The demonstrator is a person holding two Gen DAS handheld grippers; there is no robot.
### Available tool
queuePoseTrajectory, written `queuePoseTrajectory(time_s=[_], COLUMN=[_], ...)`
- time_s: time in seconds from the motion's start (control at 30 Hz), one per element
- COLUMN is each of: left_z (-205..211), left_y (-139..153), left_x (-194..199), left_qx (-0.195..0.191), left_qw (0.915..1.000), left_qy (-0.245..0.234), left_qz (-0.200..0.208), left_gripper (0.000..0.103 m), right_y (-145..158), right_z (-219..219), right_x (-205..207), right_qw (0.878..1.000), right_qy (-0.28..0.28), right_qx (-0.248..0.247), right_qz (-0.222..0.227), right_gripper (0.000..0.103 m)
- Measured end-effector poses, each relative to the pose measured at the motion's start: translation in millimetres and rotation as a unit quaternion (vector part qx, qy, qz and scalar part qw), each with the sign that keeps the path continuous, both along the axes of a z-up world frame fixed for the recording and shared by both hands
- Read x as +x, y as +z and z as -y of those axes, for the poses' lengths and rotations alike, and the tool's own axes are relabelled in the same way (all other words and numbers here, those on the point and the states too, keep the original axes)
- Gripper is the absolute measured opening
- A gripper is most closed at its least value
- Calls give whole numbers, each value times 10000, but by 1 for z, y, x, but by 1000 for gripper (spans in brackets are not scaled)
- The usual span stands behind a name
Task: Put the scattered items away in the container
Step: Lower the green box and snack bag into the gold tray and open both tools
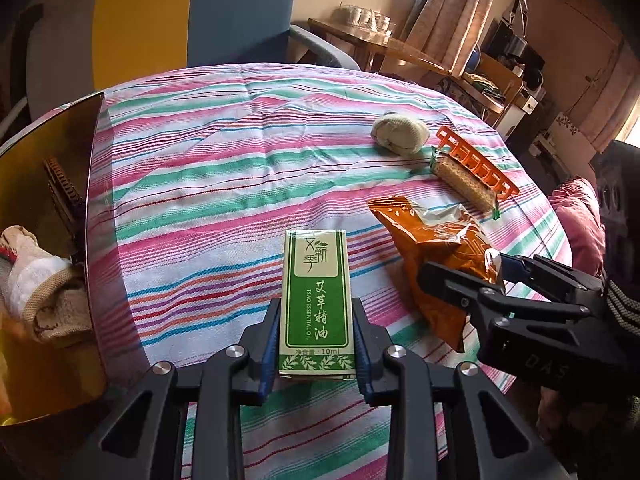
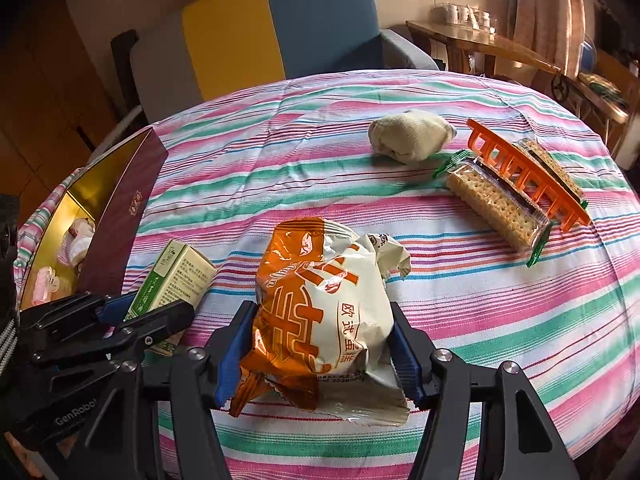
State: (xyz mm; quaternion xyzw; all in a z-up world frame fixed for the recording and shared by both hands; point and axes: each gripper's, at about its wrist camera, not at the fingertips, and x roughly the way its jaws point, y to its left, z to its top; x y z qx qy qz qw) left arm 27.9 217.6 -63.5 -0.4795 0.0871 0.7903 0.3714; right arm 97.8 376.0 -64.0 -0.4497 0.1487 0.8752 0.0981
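My left gripper (image 1: 316, 314) is shut on a green essential-oil box (image 1: 315, 280) that rests on the striped tablecloth (image 1: 224, 168). To its right, my right gripper (image 2: 322, 320) is shut on an orange and white snack bag (image 2: 328, 300), with both blue pads against the bag's sides. Each gripper shows in the other's view: the right gripper (image 1: 496, 276) and the left gripper (image 2: 132, 316). The container (image 1: 90, 184), a maroon box (image 2: 120, 204) with a gold inside, stands at the table's left and holds a cloth (image 1: 36, 284).
A rolled beige sock (image 2: 410, 140), an orange plastic rack (image 2: 528, 176) and cracker packs (image 2: 496, 204) lie at the far right of the table. Behind the table stands a blue and yellow chair (image 2: 280, 28). A wooden side table (image 2: 480, 44) stands by the curtain.
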Motion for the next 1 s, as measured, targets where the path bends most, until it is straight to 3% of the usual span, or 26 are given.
queuePoseTrajectory(time_s=[0.27, 0.47, 0.73, 1.0], left_z=[22, 54, 137, 211], left_y=[24, 53, 70, 48], left_x=[6, 4, -33, -87], left_qx=[245, 483, 504, 111], left_qw=[9995, 9965, 9837, 9664], left_qy=[116, 409, 1514, 2453], left_qz=[-182, -553, -828, -759], left_gripper=[31, 31, 31, 31], right_y=[6, 41, 84, 86], right_z=[9, 34, 101, 168], right_x=[2, -2, -45, -115], right_qw=[9995, 9952, 9782, 9616], right_qy=[91, 457, 1552, 2442], right_qx=[292, 629, 797, 560], right_qz=[-127, -602, -1129, -1122], right_gripper=[63, 63, 63, 63])
